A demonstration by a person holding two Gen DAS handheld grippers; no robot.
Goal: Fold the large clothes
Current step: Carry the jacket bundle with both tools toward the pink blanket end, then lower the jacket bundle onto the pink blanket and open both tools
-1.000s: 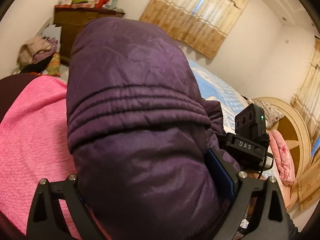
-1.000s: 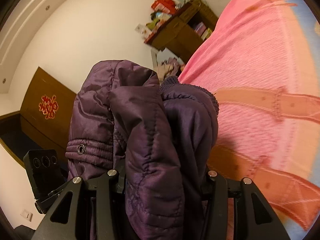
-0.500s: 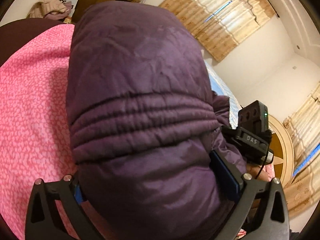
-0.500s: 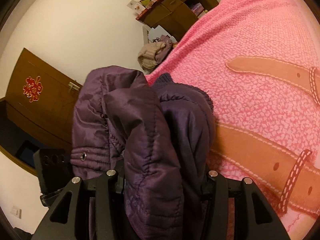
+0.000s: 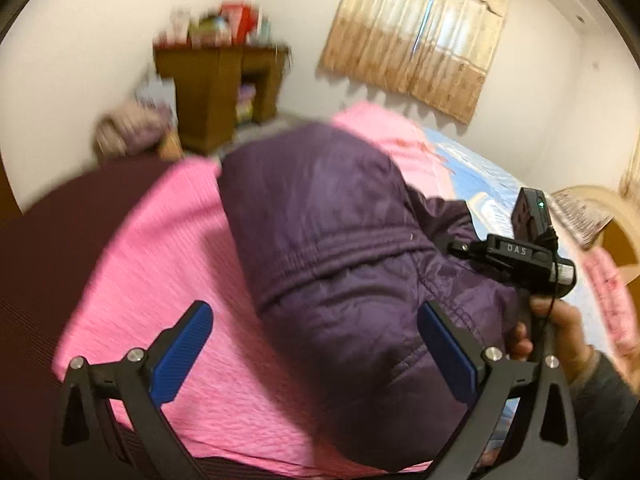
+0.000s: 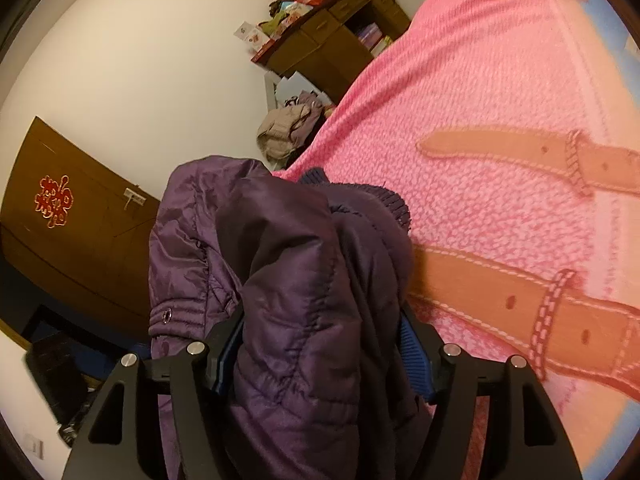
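The purple padded jacket [image 5: 352,264] lay bunched on the pink blanket [image 5: 168,264] of the bed. The left claw [image 5: 316,344] stood fully open — its left pad clear of the fabric. The right claw [image 6: 320,344] was opening, a thick fold of the jacket between its pads.

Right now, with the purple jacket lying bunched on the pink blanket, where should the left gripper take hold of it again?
Probably at the gathered, ribbed band of the purple jacket, coming from the near side. The left gripper stands open with padding bulging between its pads, and that stitched band looks flatter and firmer. The right gripper is opening around its bunched end.
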